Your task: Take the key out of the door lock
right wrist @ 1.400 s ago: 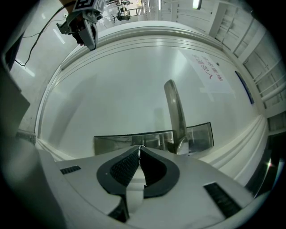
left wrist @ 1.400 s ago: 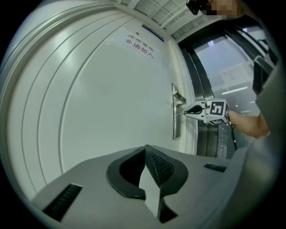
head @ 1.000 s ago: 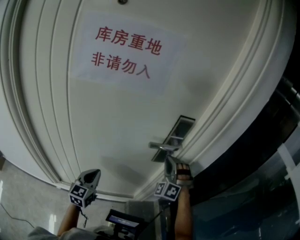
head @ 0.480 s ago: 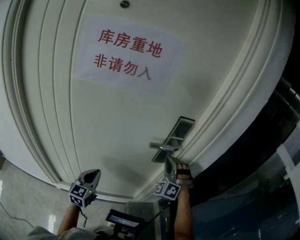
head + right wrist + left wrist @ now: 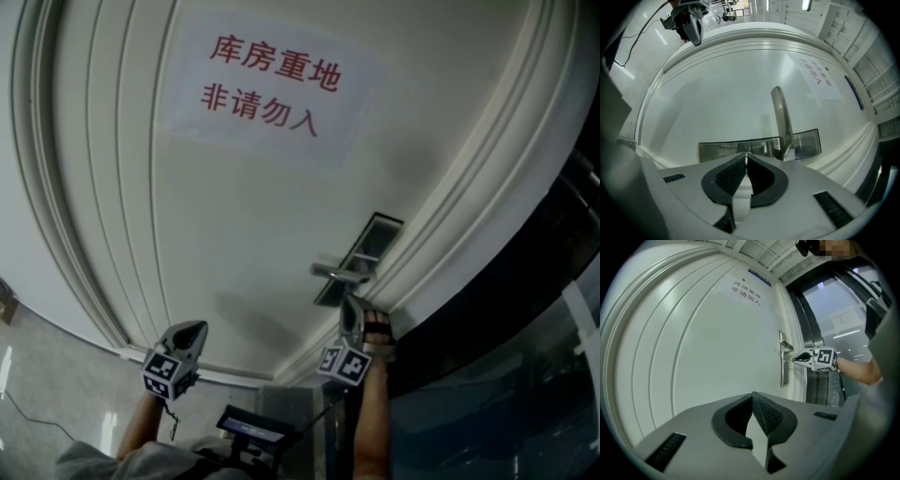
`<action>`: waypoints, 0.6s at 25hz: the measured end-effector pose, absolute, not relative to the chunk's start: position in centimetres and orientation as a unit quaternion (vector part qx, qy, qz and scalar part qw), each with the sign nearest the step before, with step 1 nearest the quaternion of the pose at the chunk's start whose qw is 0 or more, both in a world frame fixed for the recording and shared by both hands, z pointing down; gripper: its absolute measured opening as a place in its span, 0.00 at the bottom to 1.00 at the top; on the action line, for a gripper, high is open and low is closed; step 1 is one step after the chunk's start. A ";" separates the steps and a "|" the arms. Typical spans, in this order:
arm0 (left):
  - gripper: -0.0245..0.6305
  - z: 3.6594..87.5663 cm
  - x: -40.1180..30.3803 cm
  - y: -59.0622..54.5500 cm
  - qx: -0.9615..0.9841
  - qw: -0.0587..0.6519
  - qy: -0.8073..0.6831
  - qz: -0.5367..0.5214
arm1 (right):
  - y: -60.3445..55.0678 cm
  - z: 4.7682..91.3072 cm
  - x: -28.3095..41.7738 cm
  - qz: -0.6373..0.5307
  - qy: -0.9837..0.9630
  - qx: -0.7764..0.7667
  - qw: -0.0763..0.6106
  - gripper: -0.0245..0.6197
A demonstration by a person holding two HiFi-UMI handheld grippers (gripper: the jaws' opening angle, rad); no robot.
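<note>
Filling most of the head view, the white panelled door [image 5: 262,234] stands shut, so the lock is steady for a straight pull. A dark glass panel [image 5: 525,366] runs down the right edge. The paper sign [image 5: 267,89] with red characters sits upper centre, well clear of the work. At right of centre the metal lock plate [image 5: 367,246] lies along the door's edge, with the lever handle [image 5: 336,273] jutting from it. The left tool [image 5: 753,398] hangs at lower left, pointed at bare door far from the lock, its jaws together on nothing; it looks parked out of the way, as this step needs one hand. The right tool [image 5: 350,305] is held level just under the handle, nose square to the plate, so the pull would likely follow the keyway. Its jaws are pinched nearly together on the key [image 5: 788,361], a thin sliver bridging nose and plate in the left gripper view. The key seems to sit in the lock, not yet out
</note>
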State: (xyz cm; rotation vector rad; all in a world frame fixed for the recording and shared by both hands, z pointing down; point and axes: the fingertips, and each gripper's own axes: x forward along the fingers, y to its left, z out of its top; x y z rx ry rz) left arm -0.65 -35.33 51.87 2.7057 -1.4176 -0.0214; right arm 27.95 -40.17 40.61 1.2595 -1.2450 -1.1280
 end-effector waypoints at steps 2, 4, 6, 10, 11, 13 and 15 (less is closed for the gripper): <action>0.05 51.9 -0.8 -35.1 0.884 0.044 -0.464 -0.009 | -40.0 40.6 28.0 -0.468 -0.510 0.522 0.499 0.07; 0.05 52.0 -1.0 -34.8 0.884 0.045 -0.464 -0.008 | -39.6 40.6 27.9 -0.465 -0.514 0.526 0.493 0.07; 0.05 51.9 -1.1 -34.5 0.885 0.045 -0.463 -0.009 | -38.9 40.4 27.6 -0.463 -0.521 0.529 0.484 0.07; 0.05 51.8 -0.7 -33.8 0.890 0.041 -0.454 -0.008 | -37.0 40.3 27.4 -0.447 -0.539 0.549 0.456 0.07; 0.05 51.7 -0.7 -33.6 0.892 0.039 -0.451 -0.008 | -36.3 40.3 27.5 -0.438 -0.546 0.559 0.445 0.07; 0.05 51.7 -0.7 -33.2 0.894 0.037 -0.446 -0.006 | -34.8 40.2 27.5 -0.410 -0.567 0.586 0.409 0.07; 0.05 51.5 -0.7 -32.9 0.896 0.035 -0.442 -0.006 | -33.1 40.1 27.5 -0.375 -0.589 0.619 0.359 0.07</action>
